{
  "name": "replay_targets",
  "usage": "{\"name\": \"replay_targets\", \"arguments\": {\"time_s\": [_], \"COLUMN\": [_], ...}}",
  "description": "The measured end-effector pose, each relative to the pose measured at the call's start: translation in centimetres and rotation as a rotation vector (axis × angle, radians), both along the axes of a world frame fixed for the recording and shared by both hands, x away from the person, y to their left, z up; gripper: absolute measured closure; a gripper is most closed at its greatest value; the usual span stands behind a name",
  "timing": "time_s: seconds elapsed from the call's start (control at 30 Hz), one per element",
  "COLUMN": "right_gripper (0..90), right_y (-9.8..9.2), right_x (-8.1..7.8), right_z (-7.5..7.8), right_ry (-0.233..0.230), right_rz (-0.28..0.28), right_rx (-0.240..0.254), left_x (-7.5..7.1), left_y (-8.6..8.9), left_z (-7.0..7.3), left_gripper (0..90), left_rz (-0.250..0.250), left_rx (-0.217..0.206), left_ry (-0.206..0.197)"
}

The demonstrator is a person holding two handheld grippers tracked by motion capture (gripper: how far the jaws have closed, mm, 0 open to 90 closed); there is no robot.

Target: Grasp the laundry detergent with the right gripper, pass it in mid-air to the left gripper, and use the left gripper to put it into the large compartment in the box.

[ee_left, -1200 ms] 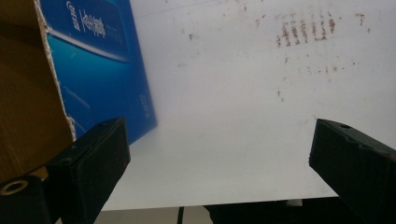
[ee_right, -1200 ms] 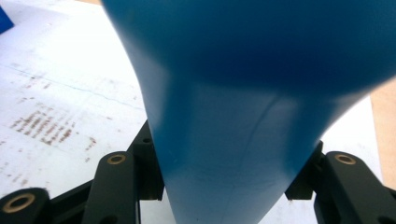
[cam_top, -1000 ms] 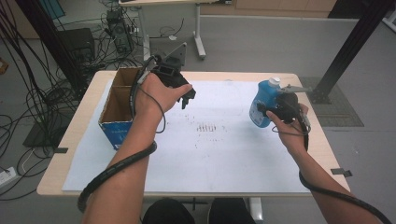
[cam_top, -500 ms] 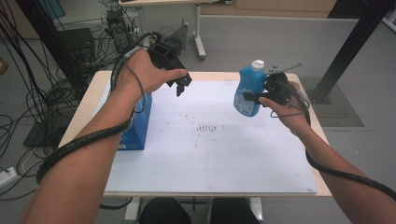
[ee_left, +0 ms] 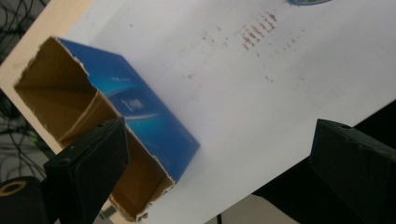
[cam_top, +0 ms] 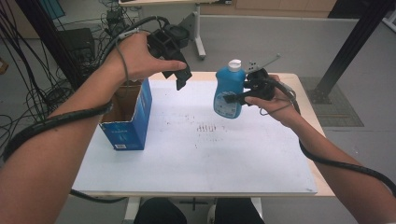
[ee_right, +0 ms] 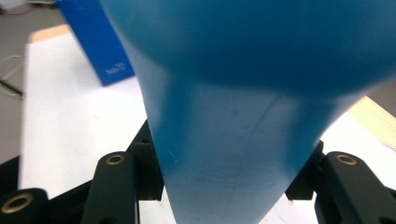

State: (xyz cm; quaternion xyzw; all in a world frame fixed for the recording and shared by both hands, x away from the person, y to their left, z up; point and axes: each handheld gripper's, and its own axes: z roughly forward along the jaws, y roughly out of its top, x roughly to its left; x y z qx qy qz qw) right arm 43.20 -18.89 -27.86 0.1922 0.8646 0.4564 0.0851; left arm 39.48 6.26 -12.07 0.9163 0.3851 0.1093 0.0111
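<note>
A blue plastic bottle (cam_top: 227, 91) with a white cap hangs upright above the right half of the table, and my right gripper (cam_top: 233, 97) is shut on its lower body. In the right gripper view the bottle (ee_right: 233, 102) sits squeezed between both jaws. My left gripper (cam_top: 180, 74) is held high over the table's far left, above and to the right of an open-topped blue cardboard box (cam_top: 129, 116). Its jaws stand wide apart with nothing between them. Through the left gripper view I look down on the box (ee_left: 140, 116), which looks empty inside.
A white sheet (cam_top: 210, 154) with faint reddish marks covers the wooden table. Cables (cam_top: 28, 93) and equipment lie on the floor to the left, and a dark post (cam_top: 345, 51) stands at the right beyond the table.
Both hands have risen. The right gripper has carried the bottle up and leftwards over the table. The left gripper has lifted away from the box.
</note>
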Motion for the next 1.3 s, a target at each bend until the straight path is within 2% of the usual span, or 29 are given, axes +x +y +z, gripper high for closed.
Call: {"name": "replay_targets", "arguments": {"time_s": [0.13,0.17,0.2,0.3,0.33,0.37,0.43,0.6,0.8,0.9,1.03,1.17,1.3], "right_gripper": [44.4,44.3,44.3,44.3,44.3,44.3,44.3,44.3,44.3,44.3,44.3,44.3,44.3], "right_y": [1.4,2.0,2.0,3.4,3.8,3.8,5.1,6.8,9.2,9.8,11.0,11.8,12.1], "right_x": [-0.1,-0.1,-0.1,-0.4,-0.5,-0.5,-0.8,-1.0,-1.1,-1.1,-1.2,-1.5,-1.6], "right_z": [0.3,0.3,0.3,0.2,0.1,0.1,-0.1,-0.3,-0.6,-0.7,-1.1,-1.4,-1.7], "right_ry": [0.015,0.018,0.018,0.032,0.035,0.035,0.037,0.034,0.028,0.026,0.051,0.044,0.042], "right_rz": [0.069,0.103,0.103,0.178,0.195,0.195,0.243,0.294,0.358,0.371,0.404,0.430,0.439], "right_rx": [0.005,0.014,0.014,0.025,0.023,0.023,0.011,0.004,0.007,0.005,0.033,0.019,0.025], "left_x": [-0.5,-0.6,-0.6,-0.8,-1.0,-1.0,-1.1,-1.4,-1.6,-1.6,-1.5,-1.3,-1.2], "left_y": [-0.1,0.0,0.0,0.1,0.0,0.0,0.0,0.0,0.0,0.0,0.1,0.1,0.1], "left_z": [0.2,0.3,0.4,0.4,0.4,0.4,0.3,0.4,0.2,0.0,-0.5,-1.2,-1.4], "left_gripper": [5.4,5.4,5.4,5.4,5.3,5.3,5.3,5.1,5.1,5.0,5.0,5.0,4.9], "left_rz": [-0.079,-0.098,-0.117,-0.161,-0.189,-0.189,-0.207,-0.262,-0.299,-0.304,-0.317,-0.327,-0.334], "left_rx": [0.017,0.011,-0.004,-0.005,-0.002,-0.002,-0.005,-0.015,0.000,0.007,-0.013,-0.008,-0.015], "left_ry": [0.010,0.010,0.011,0.010,0.014,0.014,0.017,0.033,0.066,0.074,0.085,0.111,0.114]}}
